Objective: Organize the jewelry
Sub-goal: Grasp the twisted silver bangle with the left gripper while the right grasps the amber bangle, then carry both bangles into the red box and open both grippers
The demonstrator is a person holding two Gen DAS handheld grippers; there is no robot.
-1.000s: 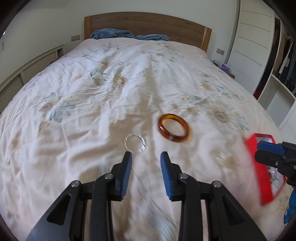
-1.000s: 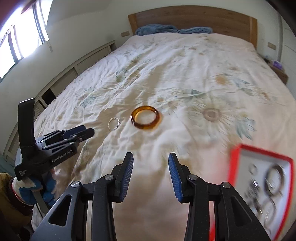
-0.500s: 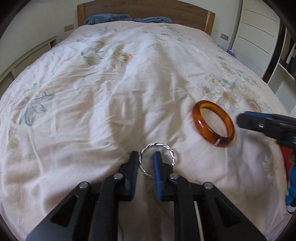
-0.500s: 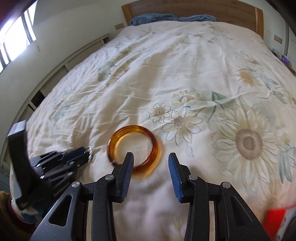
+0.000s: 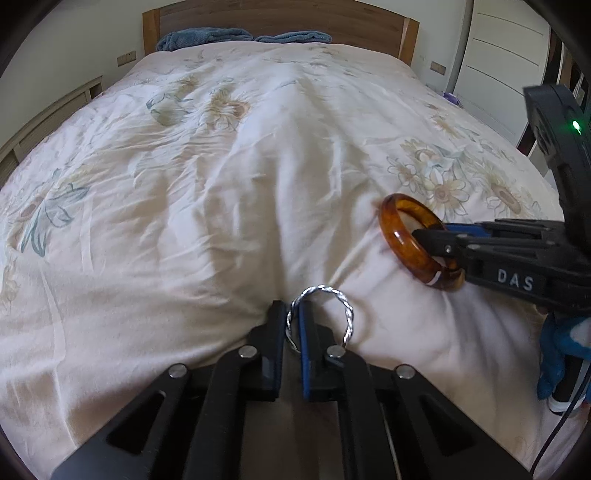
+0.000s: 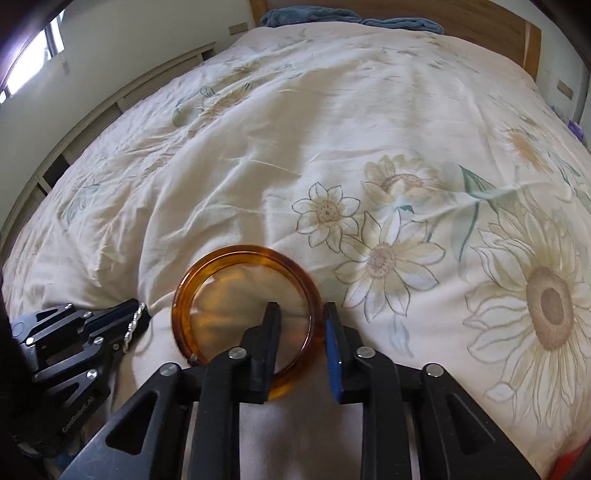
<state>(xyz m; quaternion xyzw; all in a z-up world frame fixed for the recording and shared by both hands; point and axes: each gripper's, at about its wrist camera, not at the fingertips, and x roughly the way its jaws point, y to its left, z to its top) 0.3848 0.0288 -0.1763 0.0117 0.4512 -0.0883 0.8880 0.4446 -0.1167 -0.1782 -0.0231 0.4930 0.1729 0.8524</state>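
A thin twisted silver bangle (image 5: 343,310) stands on edge on the floral bedspread, its left side pinched in my left gripper (image 5: 293,317), which is shut on it. It also shows in the right wrist view (image 6: 133,325) at the left gripper's tips. An amber bangle (image 5: 406,243) lies to the right on the bedspread. My right gripper (image 6: 300,317) is open and straddles the amber bangle's (image 6: 221,266) near right rim, one finger inside the ring and one outside. The right gripper also shows in the left wrist view (image 5: 432,236).
The bedspread (image 5: 221,184) covers a wide bed with a wooden headboard (image 5: 280,18) and blue pillows (image 5: 203,37) at the far end. A red corner of the jewelry box (image 6: 570,459) shows at the lower right. White wardrobe doors (image 5: 506,55) stand at the right.
My left gripper has closed on the silver bangle and tipped it up on edge. My right gripper has moved forward and lowered so that its fingers straddle the amber bangle's rim.
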